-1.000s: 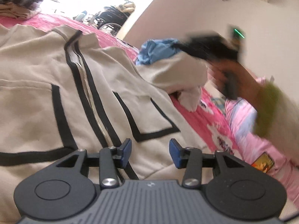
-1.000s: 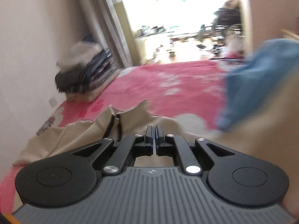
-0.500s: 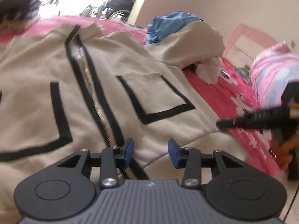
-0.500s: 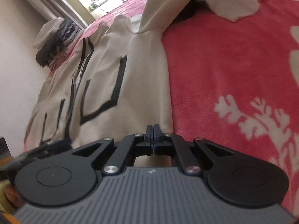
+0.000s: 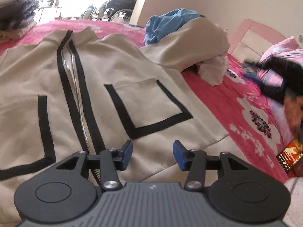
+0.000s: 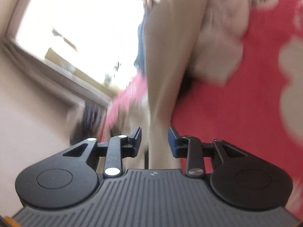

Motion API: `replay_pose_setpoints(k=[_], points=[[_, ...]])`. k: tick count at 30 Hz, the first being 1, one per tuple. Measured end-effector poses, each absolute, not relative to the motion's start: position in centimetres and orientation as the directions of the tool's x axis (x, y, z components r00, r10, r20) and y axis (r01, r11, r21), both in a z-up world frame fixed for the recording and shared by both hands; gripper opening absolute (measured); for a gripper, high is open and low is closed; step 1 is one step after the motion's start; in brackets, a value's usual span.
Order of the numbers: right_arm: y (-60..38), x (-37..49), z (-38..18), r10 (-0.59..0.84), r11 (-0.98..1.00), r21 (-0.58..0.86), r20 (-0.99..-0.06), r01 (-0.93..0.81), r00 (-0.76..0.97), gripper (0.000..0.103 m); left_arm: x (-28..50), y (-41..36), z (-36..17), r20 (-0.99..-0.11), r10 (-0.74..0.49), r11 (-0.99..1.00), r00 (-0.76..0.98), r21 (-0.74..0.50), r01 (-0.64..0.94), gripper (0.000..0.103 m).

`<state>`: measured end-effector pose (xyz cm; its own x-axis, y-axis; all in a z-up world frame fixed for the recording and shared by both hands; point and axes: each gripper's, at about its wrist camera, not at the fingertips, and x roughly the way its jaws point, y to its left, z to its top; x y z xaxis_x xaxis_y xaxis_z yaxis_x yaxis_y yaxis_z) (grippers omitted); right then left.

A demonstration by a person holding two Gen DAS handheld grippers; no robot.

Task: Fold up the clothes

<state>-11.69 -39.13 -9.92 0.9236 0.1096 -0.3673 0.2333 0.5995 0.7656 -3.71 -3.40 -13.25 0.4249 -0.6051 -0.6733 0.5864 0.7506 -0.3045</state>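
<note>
A beige zip jacket [image 5: 90,94] with black trim lies spread front-up on the pink bedspread [image 5: 227,109]; its right sleeve [image 5: 193,43] is folded up over a heap. My left gripper [image 5: 152,154] hovers over the jacket's hem beside the zipper, its jaws opening and nothing between them. In the left wrist view my right gripper [image 5: 265,81] is a dark blur at the right, in a person's hand. The right wrist view is rolled and blurred: my right gripper [image 6: 154,141] is opening, the beige sleeve [image 6: 170,60] lies in line with the gap, and the pads do not press on it.
A blue garment [image 5: 166,24] lies behind the sleeve and a white cloth [image 5: 214,71] beside it. Folded clothes [image 5: 17,13] are stacked at the far left by the wall. A pink quilt [image 5: 284,51] and headboard [image 5: 250,36] stand at the right.
My right gripper went from shut to open, and its view rolled and swung toward the sleeve. My left gripper slid right along the hem, past the zipper, and its jaws spread a little.
</note>
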Motion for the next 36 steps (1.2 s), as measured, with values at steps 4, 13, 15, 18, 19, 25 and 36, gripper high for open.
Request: replay_pose_setpoints(k=[4, 13, 15, 18, 19, 25, 36], points=[[-45.9, -8.8, -8.8, -0.048, 0.564, 0.790, -0.260, 0.241, 0.965, 0.039, -3.1, -3.3, -14.2, -0.687, -0.600, 0.761, 0.410, -0.333, 0.557, 0.048], [-58.8, -2.0, -10.7, -0.225, 0.310, 0.930, -0.129, 0.196, 0.966, 0.042, -2.6, -4.2, -14.3, -0.707, -0.589, 0.756, 0.392, -0.310, 0.577, 0.048], [-60.5, -0.9, -11.2, -0.237, 0.280, 0.938, -0.138, 0.204, 0.962, 0.042, -2.4, -4.2, -14.5, -0.708, -0.592, 0.755, 0.385, -0.321, 0.572, 0.048], [-62.3, 0.7, -12.0, -0.240, 0.262, 0.936, -0.172, 0.234, 0.955, 0.042, -2.1, -4.2, -14.6, -0.707, -0.596, 0.756, 0.381, -0.333, 0.564, 0.048], [-62.6, 1.1, -12.3, -0.234, 0.254, 0.941, -0.164, 0.223, 0.958, 0.042, -2.1, -4.2, -14.7, -0.706, -0.595, 0.757, 0.383, -0.332, 0.563, 0.048], [-63.6, 3.2, -12.6, -0.178, 0.277, 0.938, -0.162, 0.208, 0.970, 0.034, -2.4, -4.8, -14.7, -0.709, -0.581, 0.758, 0.400, -0.293, 0.582, 0.049], [-62.9, 2.4, -9.7, -0.191, 0.408, 0.891, -0.129, 0.199, 0.973, 0.005, -2.6, -4.7, -14.7, -0.698, -0.584, 0.762, 0.415, -0.294, 0.577, 0.049]])
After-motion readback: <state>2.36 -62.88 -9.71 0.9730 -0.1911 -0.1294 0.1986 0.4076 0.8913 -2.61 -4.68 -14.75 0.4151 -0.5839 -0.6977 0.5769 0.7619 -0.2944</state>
